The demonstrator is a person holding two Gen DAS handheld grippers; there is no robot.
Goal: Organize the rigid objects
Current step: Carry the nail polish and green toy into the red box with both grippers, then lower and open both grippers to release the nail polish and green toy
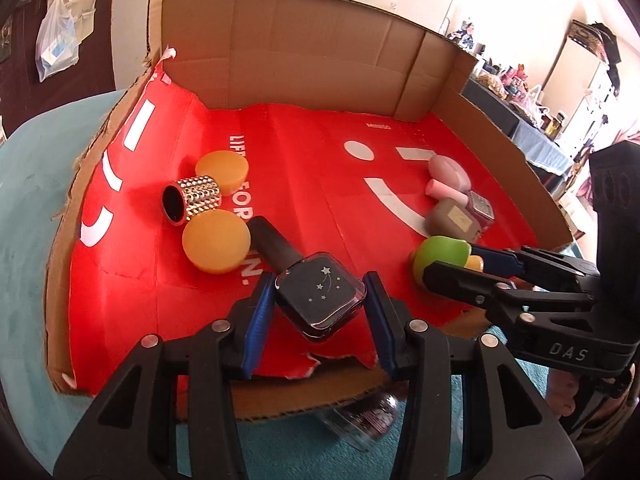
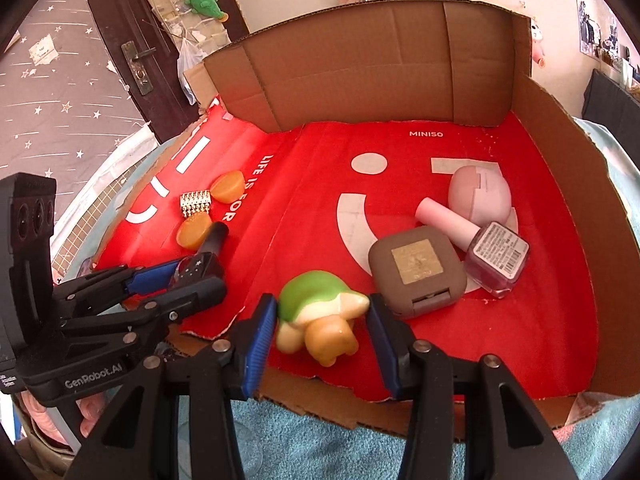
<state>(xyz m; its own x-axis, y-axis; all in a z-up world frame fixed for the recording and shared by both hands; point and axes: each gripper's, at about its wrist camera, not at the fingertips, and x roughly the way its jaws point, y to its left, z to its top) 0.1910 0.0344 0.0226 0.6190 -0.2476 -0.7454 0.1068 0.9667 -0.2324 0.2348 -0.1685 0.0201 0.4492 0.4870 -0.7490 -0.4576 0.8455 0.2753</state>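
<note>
From the left wrist, the left gripper (image 1: 320, 296) has its blue pads squeezed on a black square nail polish bottle with little silver stars (image 1: 320, 294); the bottle sits low over the near part of the red floor of the big brown cardboard box (image 1: 300, 52); its long black cap (image 1: 272, 242) points up and to the left, away from the camera, toward a flat round orange disc (image 1: 216, 242); a shiny studded gold cap (image 1: 192, 200) lies on its side just behind that disc, touching it, and a second orange disc (image 1: 222, 171) lies behind the cap; on the right, the right gripper (image 1: 452, 264) is clenched on a small green and cream toy figure (image 1: 440, 254).

From the right wrist, the toy figure (image 2: 320, 316) sits between the blue pads of the right gripper (image 2: 322, 320), near the front edge of the box; its green head points up, its tan feet point toward the camera; a brown square compact (image 2: 416, 276) lies just to its right; a pink nail polish bottle (image 2: 476, 246) lies beside the compact, its cap pointing up and left toward a pale pink egg-shaped case (image 2: 480, 194).
</note>
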